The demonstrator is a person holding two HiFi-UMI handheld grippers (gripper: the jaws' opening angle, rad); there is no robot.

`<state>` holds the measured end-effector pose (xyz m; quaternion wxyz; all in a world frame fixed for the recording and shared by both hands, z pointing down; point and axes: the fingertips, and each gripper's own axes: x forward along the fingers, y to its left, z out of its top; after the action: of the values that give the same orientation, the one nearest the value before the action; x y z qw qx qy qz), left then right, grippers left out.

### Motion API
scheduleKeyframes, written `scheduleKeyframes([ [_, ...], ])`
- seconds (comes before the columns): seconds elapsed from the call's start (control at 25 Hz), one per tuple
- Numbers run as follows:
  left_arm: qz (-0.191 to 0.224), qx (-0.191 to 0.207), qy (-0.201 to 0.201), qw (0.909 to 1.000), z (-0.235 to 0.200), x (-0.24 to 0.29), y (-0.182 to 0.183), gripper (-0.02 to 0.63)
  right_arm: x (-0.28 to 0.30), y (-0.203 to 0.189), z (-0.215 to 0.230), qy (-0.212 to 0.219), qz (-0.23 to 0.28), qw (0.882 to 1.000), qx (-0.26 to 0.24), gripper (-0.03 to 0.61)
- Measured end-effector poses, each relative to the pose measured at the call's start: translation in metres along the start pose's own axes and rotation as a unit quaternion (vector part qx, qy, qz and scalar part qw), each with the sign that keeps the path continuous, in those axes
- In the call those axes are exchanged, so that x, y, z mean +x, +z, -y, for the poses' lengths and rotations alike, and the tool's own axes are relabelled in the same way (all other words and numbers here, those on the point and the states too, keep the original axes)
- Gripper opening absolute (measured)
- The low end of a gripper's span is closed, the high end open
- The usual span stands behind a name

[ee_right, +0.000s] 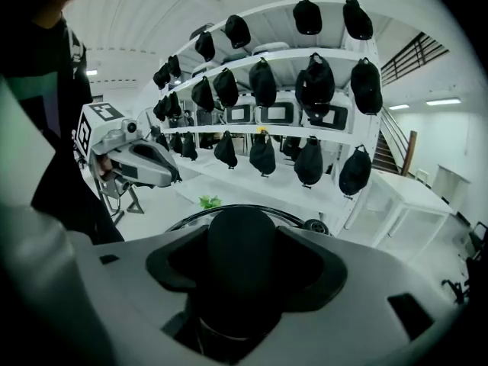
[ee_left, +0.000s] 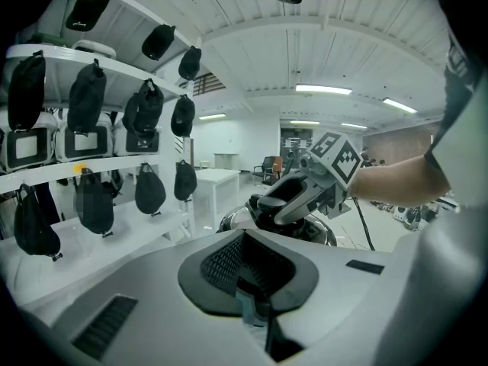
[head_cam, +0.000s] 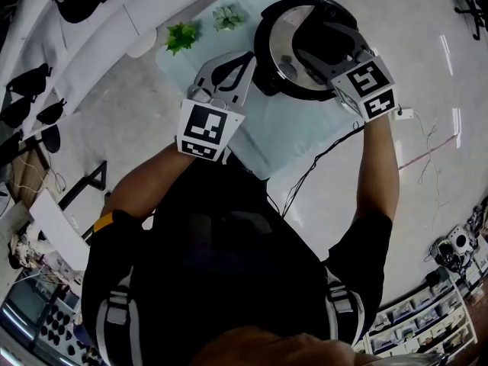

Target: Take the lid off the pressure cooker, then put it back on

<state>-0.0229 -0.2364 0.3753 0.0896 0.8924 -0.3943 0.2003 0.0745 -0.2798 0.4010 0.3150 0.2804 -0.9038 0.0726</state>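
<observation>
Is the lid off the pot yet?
Not yet, it seems: the lid sits on the pressure cooker. The right gripper is clamped on the lid's black knob; the left gripper is shut beside the cooker. Lifting it off and putting it back are left.

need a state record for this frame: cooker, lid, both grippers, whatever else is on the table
cooker: pressure cooker on the table
lid: lid sits on the cooker
right gripper: right gripper closed on the black lid handle
left gripper: left gripper jaws together, nothing held, tips beside the cooker's left side; contact unclear
other: green plant and paler plant, left of the cooker in the head view
</observation>
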Motion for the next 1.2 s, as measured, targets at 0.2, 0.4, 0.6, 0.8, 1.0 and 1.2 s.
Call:
scheduleKeyframes([
  [0.2,0.001,-0.002,0.0,1.0,-0.004,-0.003,0.0,0.008,0.002,0.0,0.001,-0.016,-0.007,1.0,0.02,0.288],
  [0.4,0.003,-0.002,-0.005,1.0,0.0,-0.002,-0.001,0.008,0.006,-0.001,0.001,-0.035,-0.005,0.999,0.014,0.29],
  [0.6,0.003,-0.001,-0.011,0.9999,0.003,0.0,-0.002,0.008,0.006,-0.001,0.002,-0.06,0.007,0.997,0.04,0.293],
  [0.8,0.003,0.0,-0.017,0.9998,0.009,0.002,-0.002,0.008,0.005,-0.001,0.003,-0.075,0.021,0.996,0.037,0.299],
  [1.0,0.003,0.003,-0.02,0.9998,0.013,0.001,-0.001,0.008,0.001,-0.001,0.001,-0.048,0.029,0.998,0.006,0.288],
  [1.2,0.007,0.003,-0.02,0.9998,0.018,-0.002,0.0,0.008,0.003,-0.003,0.003,-0.068,0.023,0.997,0.027,0.296],
])
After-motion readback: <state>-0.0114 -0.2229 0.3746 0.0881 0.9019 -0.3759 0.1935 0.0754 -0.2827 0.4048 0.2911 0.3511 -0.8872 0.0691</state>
